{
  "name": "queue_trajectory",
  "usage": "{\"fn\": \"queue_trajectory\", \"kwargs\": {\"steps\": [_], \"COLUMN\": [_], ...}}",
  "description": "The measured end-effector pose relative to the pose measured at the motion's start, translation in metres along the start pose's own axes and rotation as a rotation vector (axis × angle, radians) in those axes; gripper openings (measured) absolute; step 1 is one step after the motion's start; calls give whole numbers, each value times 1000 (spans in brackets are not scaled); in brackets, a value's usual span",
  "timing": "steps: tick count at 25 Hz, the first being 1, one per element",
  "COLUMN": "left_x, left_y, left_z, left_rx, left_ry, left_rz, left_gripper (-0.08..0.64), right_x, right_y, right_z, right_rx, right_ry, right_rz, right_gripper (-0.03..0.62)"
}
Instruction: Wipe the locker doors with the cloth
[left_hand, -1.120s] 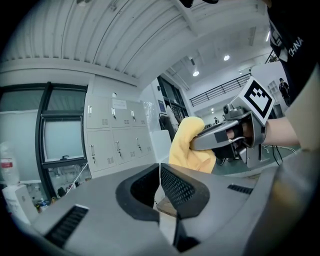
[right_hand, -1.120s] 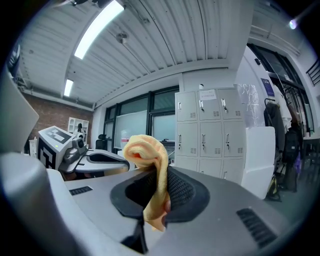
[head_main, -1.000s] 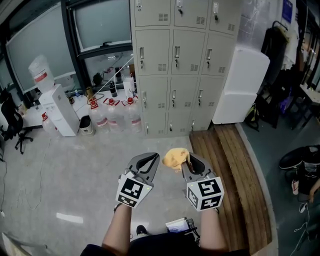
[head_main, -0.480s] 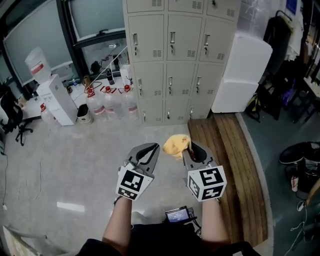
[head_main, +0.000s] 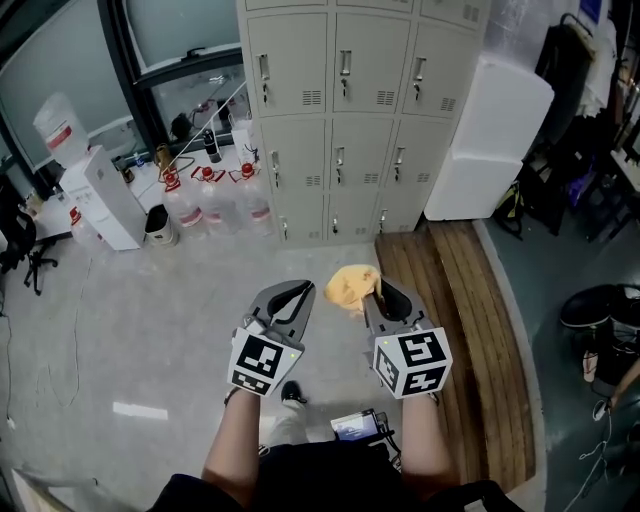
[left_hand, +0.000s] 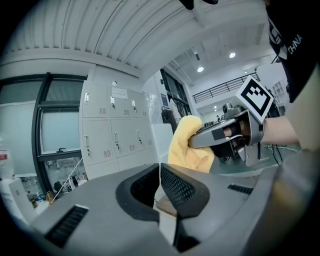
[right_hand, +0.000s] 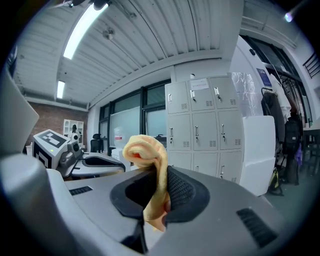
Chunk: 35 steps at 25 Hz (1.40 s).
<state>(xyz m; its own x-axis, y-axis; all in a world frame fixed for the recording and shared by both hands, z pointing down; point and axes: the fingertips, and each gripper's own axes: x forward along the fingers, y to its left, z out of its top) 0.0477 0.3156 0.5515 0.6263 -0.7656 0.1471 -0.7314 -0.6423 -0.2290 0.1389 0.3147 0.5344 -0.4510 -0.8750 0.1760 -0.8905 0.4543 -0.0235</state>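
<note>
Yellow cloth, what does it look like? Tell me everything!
The yellow cloth looks soft, like a small towel. It is bunched into a rounded lump, with a reddish crease in its folds. The right gripper is shut on it, pinching a lower part while the lump bulges out past the jaw tips. It is held in the air over the floor, apart from the lockers. Only that gripper touches it; the left gripper beside it does not.
</note>
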Motion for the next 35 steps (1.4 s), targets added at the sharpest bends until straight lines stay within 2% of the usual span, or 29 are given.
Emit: {"fn": "queue_trajectory", "kwargs": {"steps": [3,11,17,21,27,35], "left_x": [19,53,75,98,152,249], "left_y": [47,163,208,228,269,321], "left_z": [-3,-1,-17,-24,-30,11], "left_rx": [-4,17,-14,-20,-8,18], "left_ry": [-5,-46,-43,-30,-19,-42], "left_rz": [9,-30,-54,-59,-12,65], "left_gripper": [25,25,25,25,25,25], "right_x": [42,146,197,230,294,376], "right_y": [0,14,19,4,-30,-99], "right_z": [14,58,57,60,68,119], "right_rx": [-22,-66,-86,-55,-59,-95], "right_ry": [4,-19,17,16,-2,-52], "right_rz": [-21,-85,-102,-99,-45,43], "right_gripper": [71,71,71,71,71,71]}}
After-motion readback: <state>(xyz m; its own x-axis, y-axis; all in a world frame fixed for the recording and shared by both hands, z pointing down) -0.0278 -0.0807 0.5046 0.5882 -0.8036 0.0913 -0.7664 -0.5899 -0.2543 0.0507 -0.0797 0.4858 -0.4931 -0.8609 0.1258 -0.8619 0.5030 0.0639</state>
